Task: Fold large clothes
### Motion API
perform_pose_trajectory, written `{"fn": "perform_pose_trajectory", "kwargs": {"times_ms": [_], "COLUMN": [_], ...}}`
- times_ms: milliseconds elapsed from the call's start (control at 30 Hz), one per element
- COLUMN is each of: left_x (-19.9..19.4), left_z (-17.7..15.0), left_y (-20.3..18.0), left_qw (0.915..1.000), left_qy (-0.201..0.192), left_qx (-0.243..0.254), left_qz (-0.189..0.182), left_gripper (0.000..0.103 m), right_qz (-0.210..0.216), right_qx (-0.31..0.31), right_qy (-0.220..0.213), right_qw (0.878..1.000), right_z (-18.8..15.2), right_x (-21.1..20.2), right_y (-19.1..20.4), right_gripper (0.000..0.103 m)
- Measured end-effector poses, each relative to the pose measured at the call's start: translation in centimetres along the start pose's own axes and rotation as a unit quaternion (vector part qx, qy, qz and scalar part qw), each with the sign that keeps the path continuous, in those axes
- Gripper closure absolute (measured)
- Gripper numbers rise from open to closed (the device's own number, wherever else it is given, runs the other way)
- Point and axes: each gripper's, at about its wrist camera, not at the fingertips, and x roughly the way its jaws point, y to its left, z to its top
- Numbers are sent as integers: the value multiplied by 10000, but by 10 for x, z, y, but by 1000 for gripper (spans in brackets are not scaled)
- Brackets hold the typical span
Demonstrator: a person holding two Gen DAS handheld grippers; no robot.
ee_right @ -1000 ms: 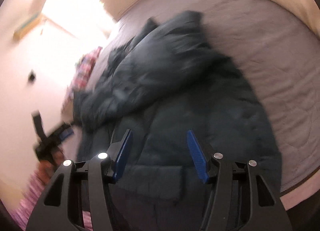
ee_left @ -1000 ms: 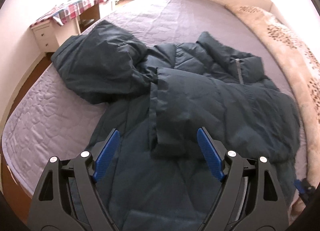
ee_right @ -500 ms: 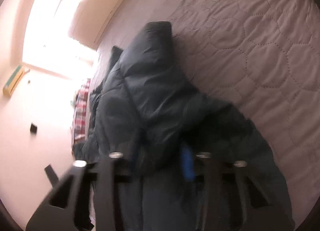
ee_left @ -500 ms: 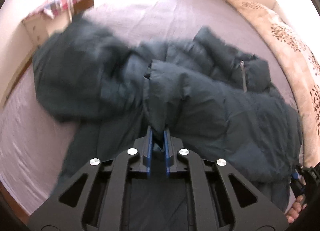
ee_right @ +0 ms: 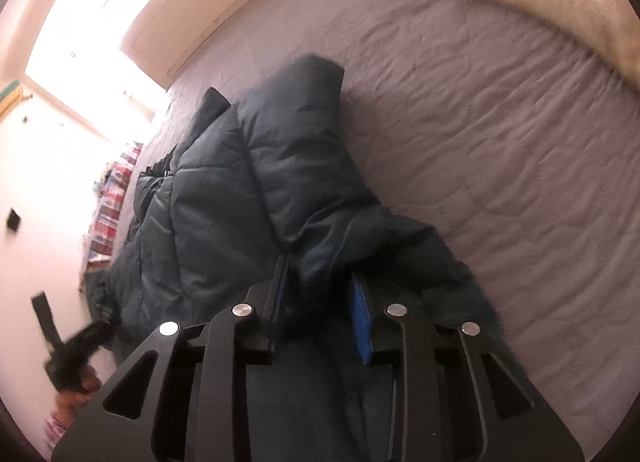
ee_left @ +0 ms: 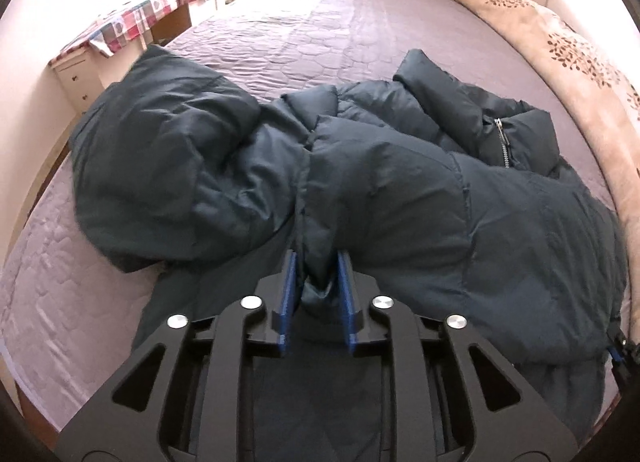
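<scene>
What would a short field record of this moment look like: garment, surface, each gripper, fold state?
garment: dark puffer jacket, zipper visible near the collar
surface: bed with purple quilted cover
left gripper: shut on a bunched fold of the jacket
right gripper: closed on jacket fabric, view blurred
fold state: partly folded, one sleeve lying out to the left
nearby: beige blanket on the right, desk with checked cloth at the left

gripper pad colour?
Blue, on both the left gripper and the right gripper. Clearest in the left wrist view, pinching the jacket.
</scene>
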Motion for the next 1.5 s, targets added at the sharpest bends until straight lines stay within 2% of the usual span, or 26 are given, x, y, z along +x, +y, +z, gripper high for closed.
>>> {"fn": "perform_pose_trajectory", "kwargs": {"times_ms": [67,133,167,233,267,300,367,500,633,700,767,867,967,1067,1167,1233,1333,1500], "left_x": [-19,-33,-34,-29,-24,-21,-6,11,9,2,-12,-30,-39,-38,-28,-21,-12,5], "left_z": [-5,-10,-11,-15,-17,-19,-24,-26,-25,-25,-29,-33,-33,-25,-13,-4,5,27], "left_y": [10,14,15,11,9,7,3,1,-3,4,19,47,81,130,185,211,244,278], "left_qw": [9993,9977,9975,9985,9989,9992,10000,9998,9998,9997,9988,9963,9939,9889,9805,9767,9703,9619], "left_qy": [-312,-582,-613,-426,-305,-253,-60,181,161,165,84,-65,-128,-137,-181,-207,-203,-222], "left_qx": [-211,-336,-344,-274,-230,-182,-25,-74,71,-17,-241,-507,-825,-1352,-1939,-2135,-2409,-2717], "left_qz": [-71,-63,-86,-200,-284,-245,-43,1,34,-154,-417,-691,-725,-595,-280,-41,100,205], "left_gripper": [76,76,76,77,82,82,82,81,80,68,47,40,37,37,37,37,37,37], "right_qz": [-271,-313,-247,-60,12,33,-119,-574,-842,-944,-961,-776,-558,-386,-293,-260,-369,-442], "right_qx": [-265,-562,-652,-794,-850,-905,-1034,-1219,-1412,-1555,-1609,-1595,-1722,-1983,-2202,-2351,-2599,-2678], "right_qy": [-456,-732,-708,-534,-398,-276,-81,373,365,338,288,177,114,157,344,495,667,744], "right_qw": [9982,9952,9950,9954,9956,9955,9945,9902,9857,9827,9819,9840,9834,9792,9744,9704,9626,9596], "right_z": [-4,-5,-3,1,2,3,4,1,-1,-4,-7,-13,-24,-41,-57,-67,-79,-86], "right_x": [-19,-35,-34,-29,-21,-13,4,41,49,47,41,25,12,5,6,12,23,32], "right_y": [10,18,21,30,34,38,47,51,57,62,64,67,76,93,110,119,131,138], "right_gripper": [74,74,74,82,83,85,85,90,90,90,90,90,90,90,90,90,90,90]}}
